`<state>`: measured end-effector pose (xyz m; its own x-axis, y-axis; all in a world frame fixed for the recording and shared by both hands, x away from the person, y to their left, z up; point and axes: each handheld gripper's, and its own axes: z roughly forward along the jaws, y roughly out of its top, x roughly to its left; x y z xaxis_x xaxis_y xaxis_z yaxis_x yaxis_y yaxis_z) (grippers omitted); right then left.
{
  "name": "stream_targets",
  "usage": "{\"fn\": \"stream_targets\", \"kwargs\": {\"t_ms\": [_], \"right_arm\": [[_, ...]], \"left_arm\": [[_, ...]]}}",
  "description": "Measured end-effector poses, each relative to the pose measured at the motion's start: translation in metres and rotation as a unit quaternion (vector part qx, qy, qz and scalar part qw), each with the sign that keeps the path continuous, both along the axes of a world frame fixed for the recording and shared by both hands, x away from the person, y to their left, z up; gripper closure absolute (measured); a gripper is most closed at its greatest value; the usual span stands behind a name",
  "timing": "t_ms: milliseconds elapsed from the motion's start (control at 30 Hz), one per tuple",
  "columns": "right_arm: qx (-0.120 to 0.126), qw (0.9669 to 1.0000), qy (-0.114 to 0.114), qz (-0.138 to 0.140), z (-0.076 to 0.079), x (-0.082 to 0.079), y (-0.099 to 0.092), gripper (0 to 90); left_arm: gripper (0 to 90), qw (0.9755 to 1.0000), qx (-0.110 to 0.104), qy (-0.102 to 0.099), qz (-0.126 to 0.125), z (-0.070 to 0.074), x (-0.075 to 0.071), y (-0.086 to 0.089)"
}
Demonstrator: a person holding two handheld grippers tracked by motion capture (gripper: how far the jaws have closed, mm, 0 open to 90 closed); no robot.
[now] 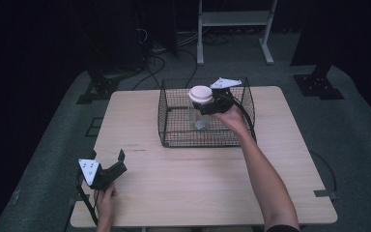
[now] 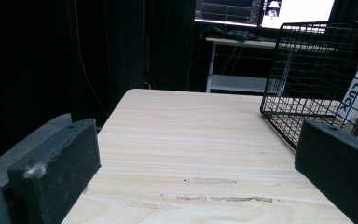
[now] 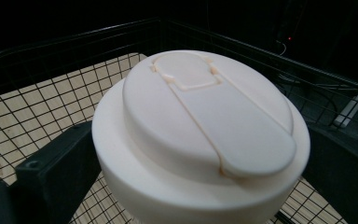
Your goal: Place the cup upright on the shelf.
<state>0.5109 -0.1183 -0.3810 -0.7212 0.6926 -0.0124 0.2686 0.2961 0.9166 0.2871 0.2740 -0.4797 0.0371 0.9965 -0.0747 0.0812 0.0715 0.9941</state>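
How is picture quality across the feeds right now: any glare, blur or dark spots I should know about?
High view: table evenly lit, surroundings nearly black, wire basket clear. Right gripper view: the bottle's cream lid is sharp, without glare, the room behind it dark. Left gripper view: near black jaws soft, a bright screen blown out at the top, wood grain sharp.

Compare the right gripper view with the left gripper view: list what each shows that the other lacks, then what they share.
Right gripper view alone: a cream lid with a flip tab, clamped between the right claw's jaws above the basket floor.

Left gripper view alone: the bare tabletop between the left claw's open jaws, a lit monitor, a label reading "LUCK".

Both: the black wire basket.
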Motion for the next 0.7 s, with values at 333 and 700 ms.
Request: {"fn": "stream_targets", "kwargs": {"t_ms": [333, 700], "right_arm": [[0.003, 1.0, -0.006, -0.005, 0.005, -0.003, -0.001, 0.0], [0.02, 0.9997, -0.015, -0.002, 0.011, -0.006, -0.003, 0.0]], "left_arm": [[0.0, 1.0, -0.002, -0.001, 0.0, 0.0, 0.0, 0.0], [0.0, 1.0, -0.004, -0.001, 0.001, 0.0, 0.0, 0.001]]}}
